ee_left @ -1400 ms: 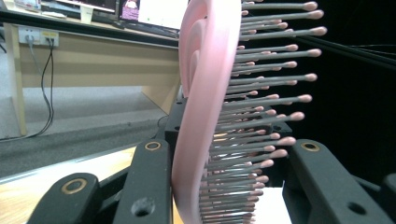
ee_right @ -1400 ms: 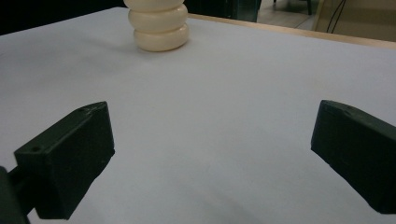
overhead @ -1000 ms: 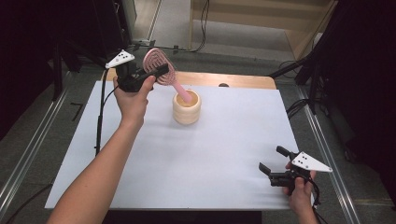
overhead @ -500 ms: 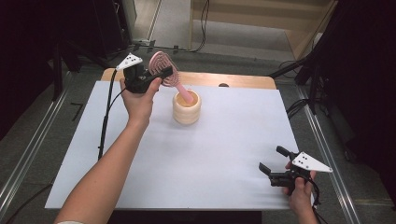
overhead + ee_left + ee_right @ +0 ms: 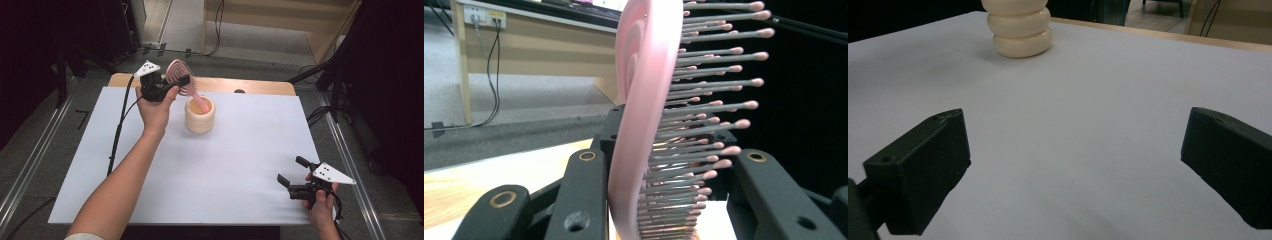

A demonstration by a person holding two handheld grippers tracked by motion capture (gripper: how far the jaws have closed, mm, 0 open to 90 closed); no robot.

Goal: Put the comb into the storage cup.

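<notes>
Brush going handle-first into the cup.
My left gripper (image 5: 172, 86) has its fingers clenched on the pink brush (image 5: 181, 80), handle tip inside the cream cup (image 5: 200, 120) near the tabletop's (image 5: 250, 150) far edge. My right gripper (image 5: 292, 175) rests at the near right corner, fingers spread and empty.

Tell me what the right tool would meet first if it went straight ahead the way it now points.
Probably the cream cup. The right tool is open, low over the white sheet, with nothing between its jaws. The cup stands left of dead centre, so the tool might pass just beside it.
</notes>
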